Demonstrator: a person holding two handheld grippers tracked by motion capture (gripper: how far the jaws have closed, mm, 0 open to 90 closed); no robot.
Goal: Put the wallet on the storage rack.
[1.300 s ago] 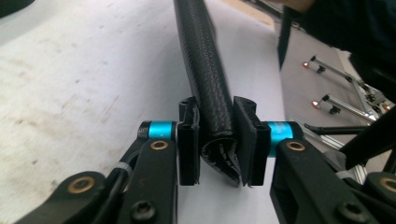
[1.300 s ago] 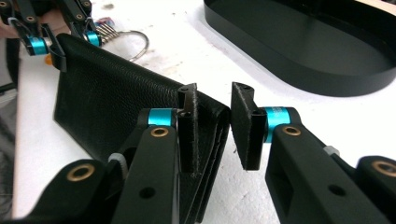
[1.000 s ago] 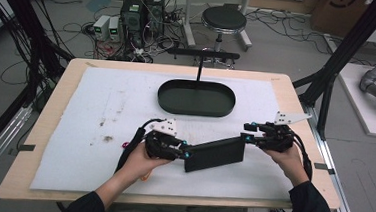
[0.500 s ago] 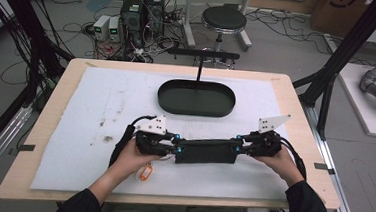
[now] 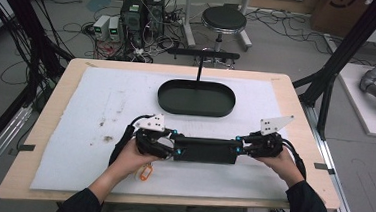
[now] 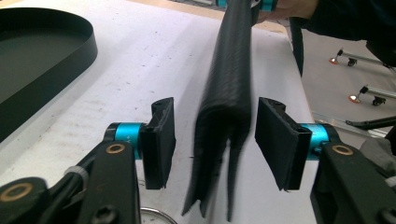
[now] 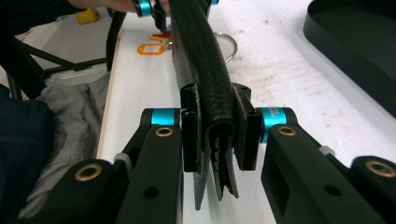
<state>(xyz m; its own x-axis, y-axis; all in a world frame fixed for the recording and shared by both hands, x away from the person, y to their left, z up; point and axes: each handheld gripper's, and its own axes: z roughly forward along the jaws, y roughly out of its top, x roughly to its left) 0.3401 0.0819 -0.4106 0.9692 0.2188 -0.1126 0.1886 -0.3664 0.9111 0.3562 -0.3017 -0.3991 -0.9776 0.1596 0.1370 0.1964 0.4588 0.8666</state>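
A long black leather wallet lies level above the white mat, stretched between my two grippers. My right gripper holds its right end; in the right gripper view the right gripper has both pads pressed on the folded wallet. My left gripper is at the other end. In the left gripper view the left gripper stands open, and the blurred wallet hangs between the pads with a gap on each side.
A black oval tray sits behind the wallet at mid-table, with a stand post behind it. An orange key tag on a metal ring lies on the mat under the left hand. The table's front edge is close.
The wallet went from tilted to level. Both hands shifted left and toward the front edge, the right one dropping lower.
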